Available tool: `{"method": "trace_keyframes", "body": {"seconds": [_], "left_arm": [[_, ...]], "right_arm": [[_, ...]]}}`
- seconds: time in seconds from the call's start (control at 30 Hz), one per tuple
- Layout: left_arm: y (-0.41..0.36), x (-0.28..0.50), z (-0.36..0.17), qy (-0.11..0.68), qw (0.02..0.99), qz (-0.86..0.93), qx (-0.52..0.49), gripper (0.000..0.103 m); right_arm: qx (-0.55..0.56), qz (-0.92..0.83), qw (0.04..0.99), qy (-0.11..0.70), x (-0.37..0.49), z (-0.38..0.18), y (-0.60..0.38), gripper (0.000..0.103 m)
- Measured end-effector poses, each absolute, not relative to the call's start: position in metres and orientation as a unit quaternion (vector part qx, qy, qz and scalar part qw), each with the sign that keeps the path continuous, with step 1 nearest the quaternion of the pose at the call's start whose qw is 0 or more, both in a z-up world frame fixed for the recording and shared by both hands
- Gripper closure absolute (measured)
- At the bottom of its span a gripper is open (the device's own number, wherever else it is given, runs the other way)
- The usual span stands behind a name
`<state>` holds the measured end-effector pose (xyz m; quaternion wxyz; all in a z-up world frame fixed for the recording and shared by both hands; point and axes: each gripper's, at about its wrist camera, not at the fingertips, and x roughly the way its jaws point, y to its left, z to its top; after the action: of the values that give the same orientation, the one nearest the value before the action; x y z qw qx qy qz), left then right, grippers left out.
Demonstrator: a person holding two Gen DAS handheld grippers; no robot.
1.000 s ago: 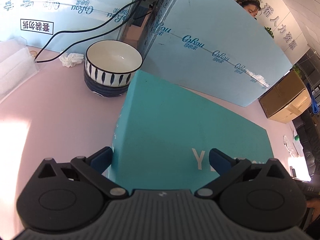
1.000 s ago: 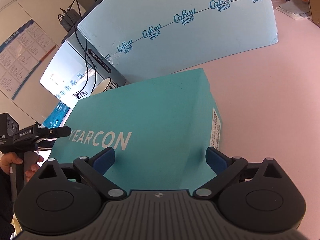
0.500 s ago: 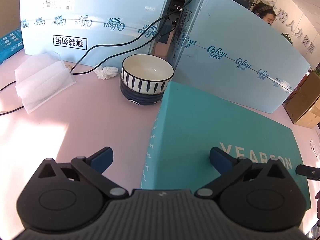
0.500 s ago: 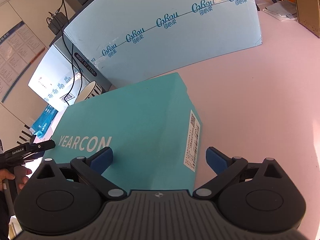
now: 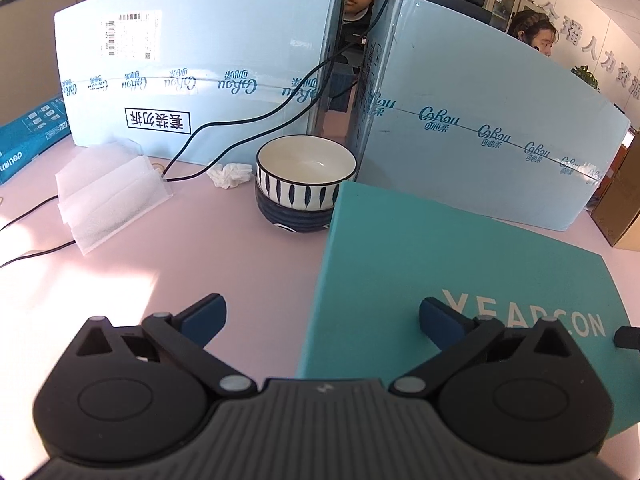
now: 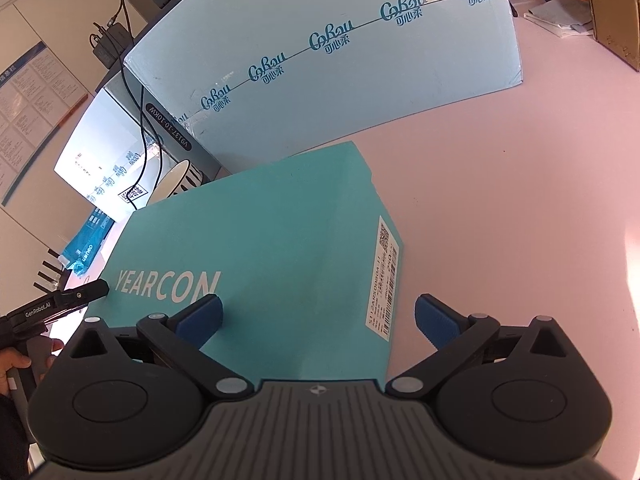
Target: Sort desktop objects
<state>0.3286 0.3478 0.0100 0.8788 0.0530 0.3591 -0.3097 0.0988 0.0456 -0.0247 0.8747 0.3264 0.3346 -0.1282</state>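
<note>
With the teal YEARCON box (image 5: 460,280) lying flat on the pink desk (image 5: 200,264), near-right of the stacked bowls (image 5: 306,182), both the left gripper (image 5: 322,320) and right gripper (image 6: 318,316) hover released (nothing held), so the step in hand appears to be selecting the next object, which calls for closing squarely on it.

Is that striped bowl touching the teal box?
Cannot tell. In the left wrist view the box corner overlaps the stacked bowls, hiding any gap. In the right wrist view the box hides the bowl's lower part.
</note>
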Motion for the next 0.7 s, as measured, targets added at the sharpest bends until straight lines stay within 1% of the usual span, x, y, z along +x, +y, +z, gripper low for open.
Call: {"method": "trace_keyframes", "body": {"seconds": [0.23,0.53,0.7], "left_arm": [[0.346,0.31,0.026,0.305,0.913,-0.27,0.007,0.0],[0.313,0.301,0.046,0.25,0.91,-0.324,-0.066,0.0],[0.295,0.292,0.048,0.238,0.908,-0.337,-0.078,0.0]], "right_arm": [[0.322,-0.131,0.888,0.302,0.087,-0.006,0.05,0.001],[0.328,-0.179,0.892,0.253,0.06,0.015,0.041,0.001],[0.318,-0.194,0.895,0.244,0.052,0.023,0.035,0.001]]}}
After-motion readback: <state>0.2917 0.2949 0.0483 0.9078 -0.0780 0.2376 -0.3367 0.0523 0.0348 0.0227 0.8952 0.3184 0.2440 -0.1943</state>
